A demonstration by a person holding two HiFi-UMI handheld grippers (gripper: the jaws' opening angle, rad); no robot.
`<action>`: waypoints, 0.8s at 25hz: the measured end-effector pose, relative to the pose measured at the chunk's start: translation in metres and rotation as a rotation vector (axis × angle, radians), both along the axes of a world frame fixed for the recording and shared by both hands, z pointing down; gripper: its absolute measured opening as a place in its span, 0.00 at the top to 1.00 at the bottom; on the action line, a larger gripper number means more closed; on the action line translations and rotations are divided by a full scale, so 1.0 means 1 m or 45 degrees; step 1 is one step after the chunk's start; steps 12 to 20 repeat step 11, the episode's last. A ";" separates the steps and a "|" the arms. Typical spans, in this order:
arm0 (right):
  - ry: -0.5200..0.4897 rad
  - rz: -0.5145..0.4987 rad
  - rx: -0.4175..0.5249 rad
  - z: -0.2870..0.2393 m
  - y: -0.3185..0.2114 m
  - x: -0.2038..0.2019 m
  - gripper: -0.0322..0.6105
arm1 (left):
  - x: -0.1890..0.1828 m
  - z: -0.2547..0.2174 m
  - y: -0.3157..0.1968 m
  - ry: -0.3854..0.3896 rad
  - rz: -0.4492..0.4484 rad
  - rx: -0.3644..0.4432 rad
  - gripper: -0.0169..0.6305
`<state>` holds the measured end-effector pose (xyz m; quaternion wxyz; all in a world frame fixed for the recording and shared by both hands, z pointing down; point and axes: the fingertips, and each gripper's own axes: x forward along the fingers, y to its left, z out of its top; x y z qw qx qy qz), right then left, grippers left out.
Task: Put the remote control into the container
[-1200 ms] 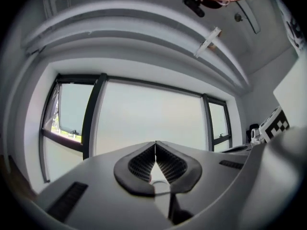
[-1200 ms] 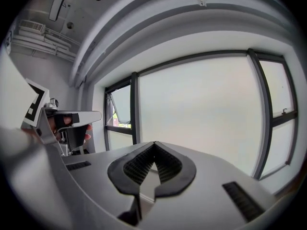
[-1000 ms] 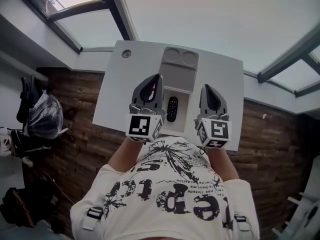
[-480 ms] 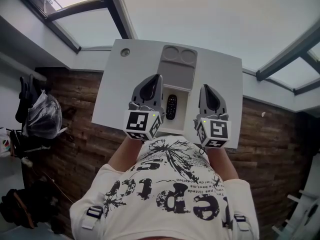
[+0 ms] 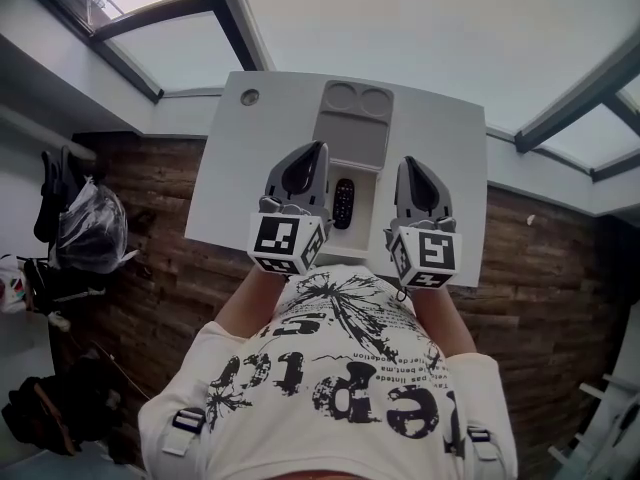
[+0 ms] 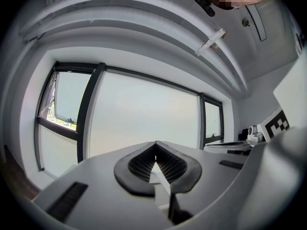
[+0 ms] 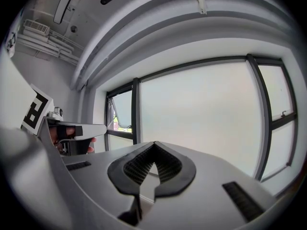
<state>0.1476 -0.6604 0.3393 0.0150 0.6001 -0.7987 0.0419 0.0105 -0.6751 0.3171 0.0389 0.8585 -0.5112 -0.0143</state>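
The black remote control (image 5: 343, 203) lies lengthwise in the near compartment of the grey container (image 5: 352, 140) on the white table (image 5: 235, 183). My left gripper (image 5: 316, 152) hovers just left of the remote and my right gripper (image 5: 407, 164) just right of it, both apart from it. In the left gripper view the left gripper (image 6: 155, 145) has its jaws pressed together with nothing between them. The right gripper (image 7: 154, 144) looks the same in its own view. Both gripper views face windows and do not show the table or the remote.
The container has two round recesses (image 5: 355, 100) at its far end. A round hole (image 5: 249, 97) sits in the table's far left corner. Dark bags (image 5: 85, 233) lie on the wooden floor to the left. Window frames run beyond the table.
Both grippers have drifted only slightly in the head view. The remote stays where it was in the container's near compartment.
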 end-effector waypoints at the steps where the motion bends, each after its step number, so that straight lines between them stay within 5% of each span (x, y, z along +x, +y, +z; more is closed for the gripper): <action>1: -0.003 0.003 -0.002 0.001 0.001 0.001 0.95 | 0.001 0.000 0.001 -0.003 0.004 -0.003 0.96; 20: 0.008 0.005 -0.010 0.003 0.007 -0.004 0.95 | -0.001 -0.001 0.005 0.027 0.005 -0.005 0.96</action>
